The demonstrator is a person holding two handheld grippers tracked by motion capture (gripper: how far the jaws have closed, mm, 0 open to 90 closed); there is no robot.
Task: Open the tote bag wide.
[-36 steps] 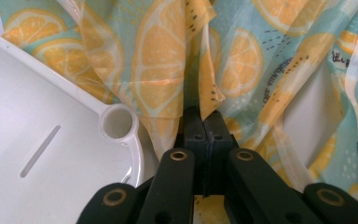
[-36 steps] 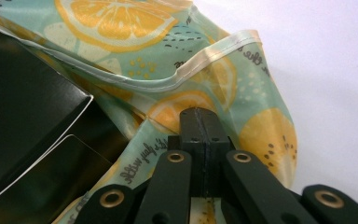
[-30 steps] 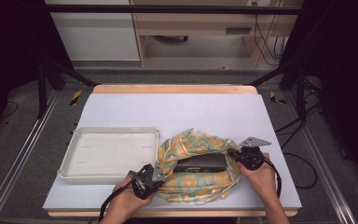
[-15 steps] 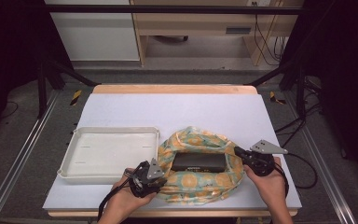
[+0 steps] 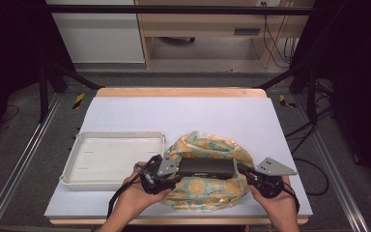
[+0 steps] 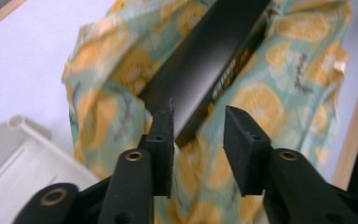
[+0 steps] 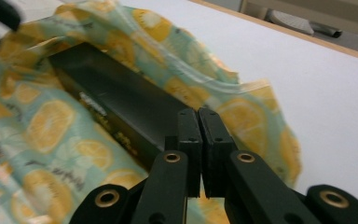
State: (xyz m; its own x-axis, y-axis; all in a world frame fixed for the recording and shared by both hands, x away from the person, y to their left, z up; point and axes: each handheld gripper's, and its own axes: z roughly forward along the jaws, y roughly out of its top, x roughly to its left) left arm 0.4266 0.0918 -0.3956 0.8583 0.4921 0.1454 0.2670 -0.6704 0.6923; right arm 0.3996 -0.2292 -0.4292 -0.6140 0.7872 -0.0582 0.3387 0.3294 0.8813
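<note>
High view, crumpled cloth [image 5: 207, 186], flat black box [image 5: 206, 167]

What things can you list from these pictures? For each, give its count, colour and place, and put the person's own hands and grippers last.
Table: one, pale lilac top with a wooden edge, centre of the high view.
Tray: one, off-white, on the table's left near side.
Cloth: one, teal with orange slices printed on it, bunched on the table right of the tray.
Box: one, black, long and flat, lying on the cloth.
Left gripper: one, black, jaws open at the box's near end.
Right gripper: one, black, jaws shut, by the cloth's right edge.
Hands: two, one on each gripper, at the near table edge.
</note>
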